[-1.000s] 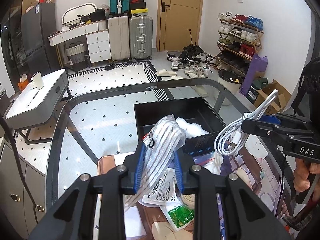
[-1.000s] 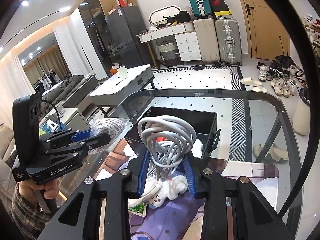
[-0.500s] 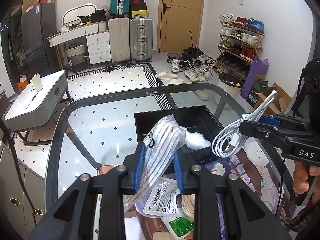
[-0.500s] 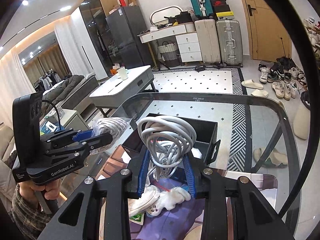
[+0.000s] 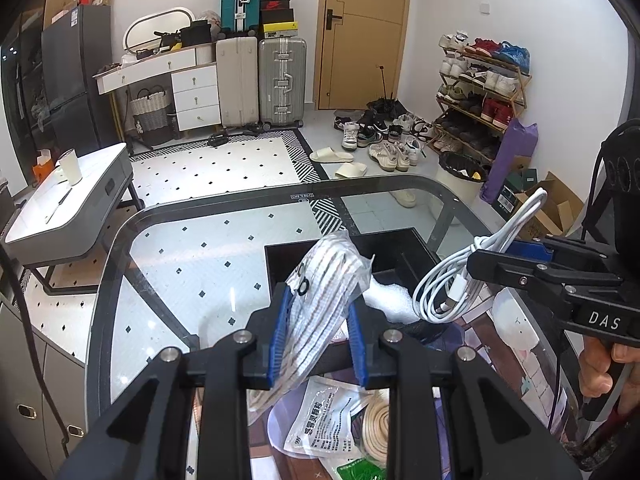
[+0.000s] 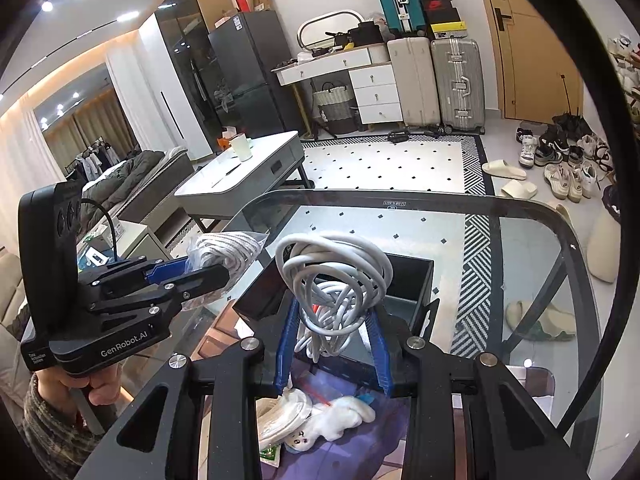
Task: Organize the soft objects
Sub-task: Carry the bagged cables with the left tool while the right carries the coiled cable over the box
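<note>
Glass table (image 5: 168, 264), tiled floor (image 5: 224, 168)

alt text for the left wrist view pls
The left gripper is shut on a clear bag of striped cord above a black box on a glass table. At right, the right gripper holds a coiled white cable; packets lie below.

A glass counter (image 5: 168, 264) carries a black box (image 5: 404, 248), a printed mat (image 5: 520, 352), loose packets (image 5: 320, 420) and a white plush toy (image 6: 340, 420).
</note>
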A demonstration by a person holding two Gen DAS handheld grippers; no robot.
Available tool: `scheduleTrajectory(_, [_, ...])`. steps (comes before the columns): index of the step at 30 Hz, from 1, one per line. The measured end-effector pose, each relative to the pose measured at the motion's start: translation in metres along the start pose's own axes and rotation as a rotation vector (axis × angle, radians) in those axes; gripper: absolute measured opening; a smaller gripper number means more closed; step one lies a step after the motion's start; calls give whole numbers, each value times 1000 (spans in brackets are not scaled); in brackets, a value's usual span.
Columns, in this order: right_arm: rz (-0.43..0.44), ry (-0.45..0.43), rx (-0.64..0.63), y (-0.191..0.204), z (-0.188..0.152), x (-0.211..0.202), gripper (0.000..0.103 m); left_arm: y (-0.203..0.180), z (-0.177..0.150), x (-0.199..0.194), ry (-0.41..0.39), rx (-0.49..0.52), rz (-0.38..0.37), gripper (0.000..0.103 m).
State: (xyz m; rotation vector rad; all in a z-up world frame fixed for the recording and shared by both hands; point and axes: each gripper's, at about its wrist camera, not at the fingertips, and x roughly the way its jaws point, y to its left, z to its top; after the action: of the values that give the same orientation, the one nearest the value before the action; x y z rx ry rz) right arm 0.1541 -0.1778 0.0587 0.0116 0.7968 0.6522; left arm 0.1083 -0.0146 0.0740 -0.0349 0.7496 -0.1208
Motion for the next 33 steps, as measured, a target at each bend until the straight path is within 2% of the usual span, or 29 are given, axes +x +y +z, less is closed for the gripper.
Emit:
scheduleTrajectory(18, [-11, 1, -6, 0, 23, 24, 33, 9, 11, 23, 17, 7, -7, 25])
scheduleTrajectory(33, [-2, 68, 14, -12, 31, 53, 33, 9, 18, 51, 38, 27, -6, 25])
